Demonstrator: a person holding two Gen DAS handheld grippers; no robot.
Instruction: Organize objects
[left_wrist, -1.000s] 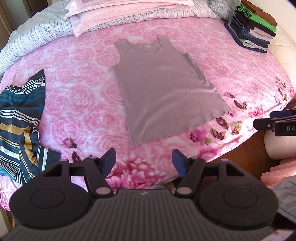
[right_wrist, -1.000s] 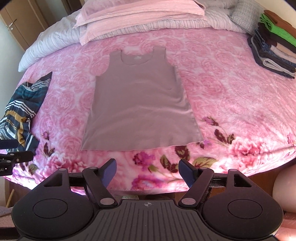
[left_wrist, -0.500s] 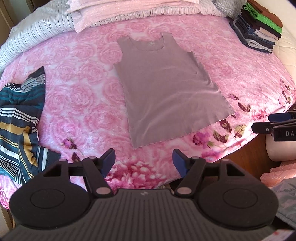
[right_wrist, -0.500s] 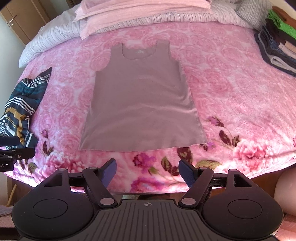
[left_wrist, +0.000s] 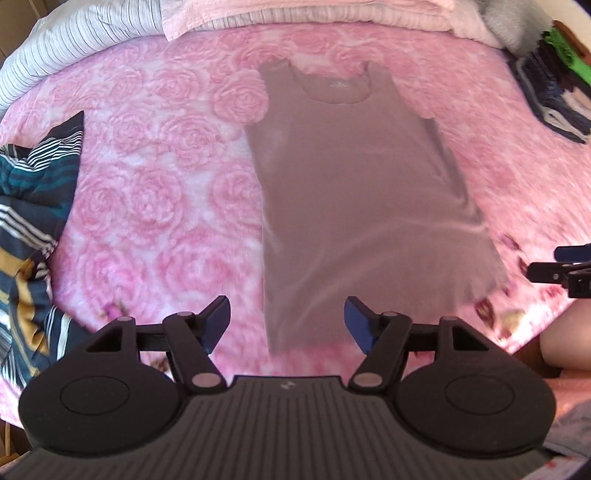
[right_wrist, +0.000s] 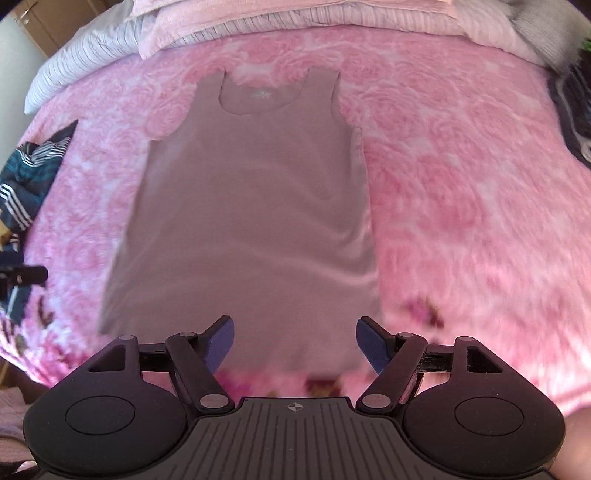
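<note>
Tank top (right_wrist: 255, 206) flat on pink bedspread (right_wrist: 461, 184), both grippers' jaws spread, empty.

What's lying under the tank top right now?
The tank top lies flat on the pink rose-patterned blanket, which shows all around it. Anything beneath the fabric itself is covered.

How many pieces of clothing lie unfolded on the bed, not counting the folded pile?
2. The mauve tank top lies spread flat in the middle of the pink blanket. The striped garment lies crumpled at the left edge. Others may be hidden outside the view.
</note>
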